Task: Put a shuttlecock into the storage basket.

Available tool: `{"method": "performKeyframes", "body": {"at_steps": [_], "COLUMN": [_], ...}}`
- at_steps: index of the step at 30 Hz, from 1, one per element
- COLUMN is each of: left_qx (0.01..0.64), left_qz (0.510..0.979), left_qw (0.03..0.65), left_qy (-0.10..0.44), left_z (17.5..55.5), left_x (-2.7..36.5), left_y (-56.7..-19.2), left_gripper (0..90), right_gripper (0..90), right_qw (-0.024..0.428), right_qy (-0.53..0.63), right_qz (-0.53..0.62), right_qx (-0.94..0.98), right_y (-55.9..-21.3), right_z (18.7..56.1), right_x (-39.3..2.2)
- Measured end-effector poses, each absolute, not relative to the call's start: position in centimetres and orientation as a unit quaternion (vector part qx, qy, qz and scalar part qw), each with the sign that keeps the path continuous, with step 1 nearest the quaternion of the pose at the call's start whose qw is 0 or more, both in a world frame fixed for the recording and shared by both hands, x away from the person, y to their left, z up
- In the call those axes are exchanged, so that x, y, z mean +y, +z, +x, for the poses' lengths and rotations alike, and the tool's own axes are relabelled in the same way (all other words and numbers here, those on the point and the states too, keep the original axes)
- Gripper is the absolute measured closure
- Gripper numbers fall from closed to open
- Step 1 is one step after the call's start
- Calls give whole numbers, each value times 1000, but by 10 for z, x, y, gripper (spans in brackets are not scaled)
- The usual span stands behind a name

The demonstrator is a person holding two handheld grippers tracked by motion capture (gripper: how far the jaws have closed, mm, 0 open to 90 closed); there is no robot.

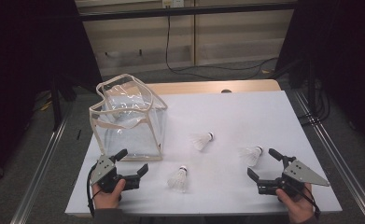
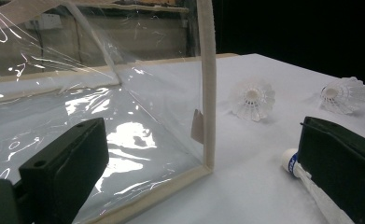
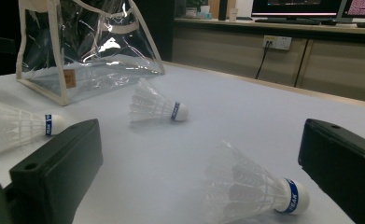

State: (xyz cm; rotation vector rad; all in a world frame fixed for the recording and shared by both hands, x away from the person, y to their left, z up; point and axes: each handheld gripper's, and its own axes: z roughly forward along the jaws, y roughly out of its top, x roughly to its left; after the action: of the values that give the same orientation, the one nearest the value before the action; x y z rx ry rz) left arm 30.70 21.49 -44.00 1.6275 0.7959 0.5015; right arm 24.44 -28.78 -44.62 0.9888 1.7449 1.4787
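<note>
A clear plastic bag with beige trim stands open-topped at the table's left. Three white shuttlecocks lie on the white sheet: one mid-table, one to the right, one near the front. My left gripper rests open by the bag's front corner, nothing between its jaws; the front shuttlecock lies partly behind its right-hand jaw. My right gripper stands open just short of the right shuttlecock, not touching it. The right gripper view also has the middle shuttlecock and the bag.
The white sheet covers a wooden table whose far edge shows beyond it. Metal rails run along the floor on both sides. A black cable lies on the floor behind the table.
</note>
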Motion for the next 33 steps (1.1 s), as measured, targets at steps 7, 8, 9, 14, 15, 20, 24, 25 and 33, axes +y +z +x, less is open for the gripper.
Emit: {"method": "performKeyframes", "body": {"at_steps": [7,8,9,14,15,20,24,25,33], "left_qx": [335,332,332,329,330,322,325,319,309], "left_qz": [705,709,708,711,710,716,715,719,728], "left_qw": [587,585,586,586,587,588,589,586,586], "left_qy": [214,214,213,208,204,198,192,193,176], "left_z": [308,308,308,309,309,308,308,307,305], "left_x": [212,212,211,210,210,204,200,200,192], "left_y": [-440,-440,-440,-440,-440,-439,-439,-439,-439], "left_gripper": [21,21,21,19,19,18,18,18,15], "right_gripper": [0,0,0,0,0,0,0,0,0], "right_qw": [316,316,316,317,317,317,315,315,314], "right_qy": [565,566,565,562,562,562,561,563,562], "right_qz": [380,380,377,377,377,381,382,380,374], "right_qx": [660,660,662,664,664,662,664,663,668], "right_y": [-446,-446,-446,-447,-447,-447,-447,-447,-447], "right_z": [244,245,245,244,244,244,244,243,244], "right_x": [-289,-289,-289,-288,-288,-290,-290,-290,-284]}}
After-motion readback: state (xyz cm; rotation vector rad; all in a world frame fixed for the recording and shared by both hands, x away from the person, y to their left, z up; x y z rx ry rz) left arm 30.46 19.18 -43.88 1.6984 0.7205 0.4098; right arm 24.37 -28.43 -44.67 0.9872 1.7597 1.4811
